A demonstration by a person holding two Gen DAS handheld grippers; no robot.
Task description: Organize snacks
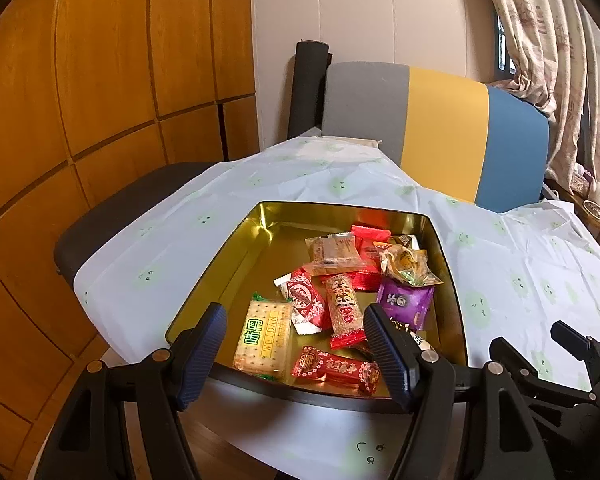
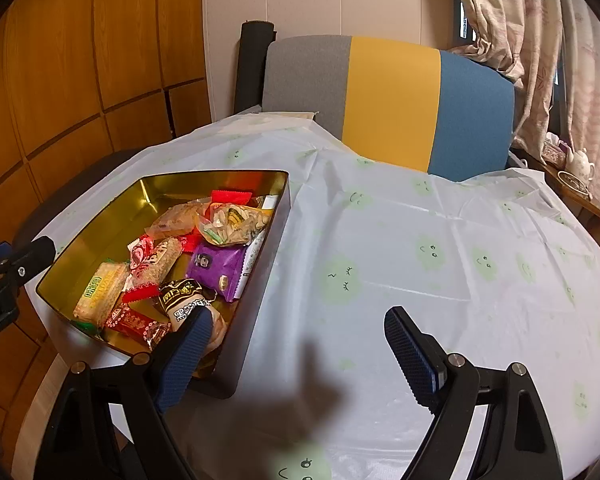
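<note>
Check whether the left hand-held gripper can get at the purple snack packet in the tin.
Probably yes: left hand-held gripper is open over the tin, and the purple snack packet lies uncovered on top.

Definitely a home, living or dining corner by the look of it. Wood-panelled wardrobe doors (image 1: pixel 100 80) left of the chair (image 1: pixel 436 128) with its grey, yellow and blue back, floral curtains (image 1: pixel 560 40) right of it, little teapot (image 2: pixel 579 165) on a side shelf beyond, cutesy tablecloth (image 2: pixel 420 240) over the desk in front.
</note>
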